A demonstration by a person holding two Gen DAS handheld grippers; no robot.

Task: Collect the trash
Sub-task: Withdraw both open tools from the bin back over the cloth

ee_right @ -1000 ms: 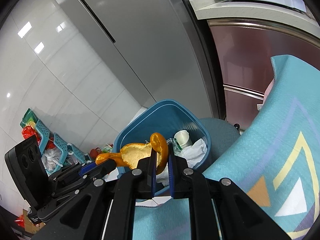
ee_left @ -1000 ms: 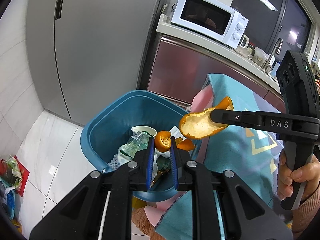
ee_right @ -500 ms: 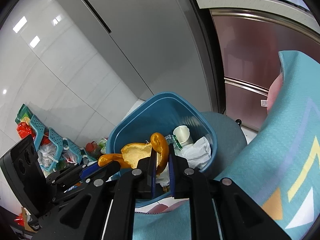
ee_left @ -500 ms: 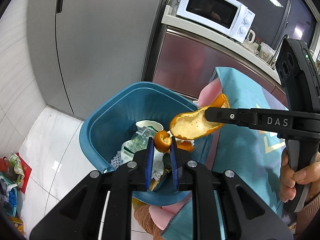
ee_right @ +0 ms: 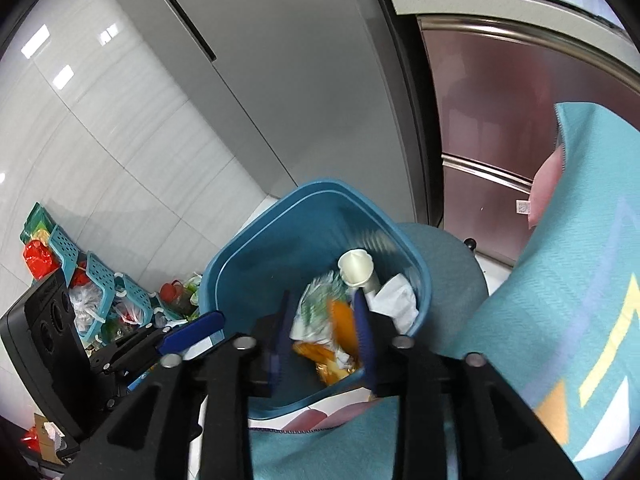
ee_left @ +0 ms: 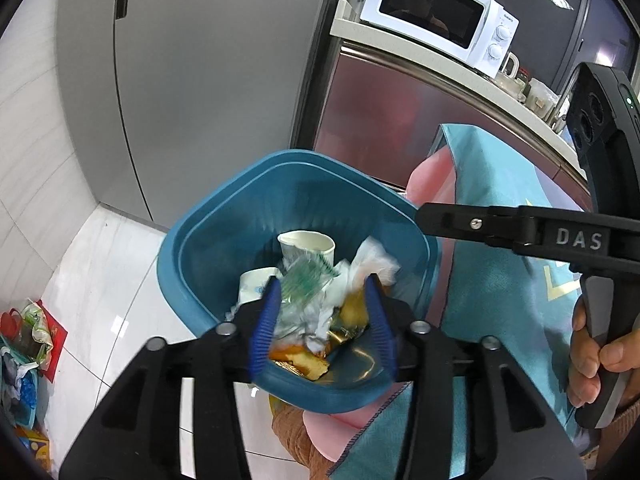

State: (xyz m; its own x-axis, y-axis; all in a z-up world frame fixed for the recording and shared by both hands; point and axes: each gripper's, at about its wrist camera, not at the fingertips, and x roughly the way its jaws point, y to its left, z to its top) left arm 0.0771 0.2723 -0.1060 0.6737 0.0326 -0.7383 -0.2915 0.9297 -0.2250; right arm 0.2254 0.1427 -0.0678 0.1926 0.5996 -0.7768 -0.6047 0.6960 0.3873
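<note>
A blue trash bin (ee_left: 224, 208) stands on the floor below both grippers. It holds a paper cup (ee_left: 306, 244), a crumpled tissue (ee_left: 372, 264), a plastic wrapper (ee_left: 308, 284) and orange peel (ee_left: 300, 356). My left gripper (ee_left: 322, 292) hangs over the bin with its jaws opening and nothing pinched between the blue pads. My right gripper (ee_right: 322, 300) is also above the bin (ee_right: 248, 240), jaws opening. A blurred piece of orange peel (ee_right: 344, 320) shows loose between its fingers, over more peel (ee_right: 316, 350) in the bin.
A teal patterned cloth (ee_right: 580, 280) covers the table edge at the right. A grey fridge (ee_left: 200, 80) and a counter with a white microwave (ee_left: 436, 8) stand behind. Teal baskets and bags (ee_right: 100, 280) lie on the floor at the left. A hand (ee_left: 592, 356) grips the right tool.
Both grippers have gone from shut on orange peel to open. The peels have left the jaws and dropped towards the trash in the bin.
</note>
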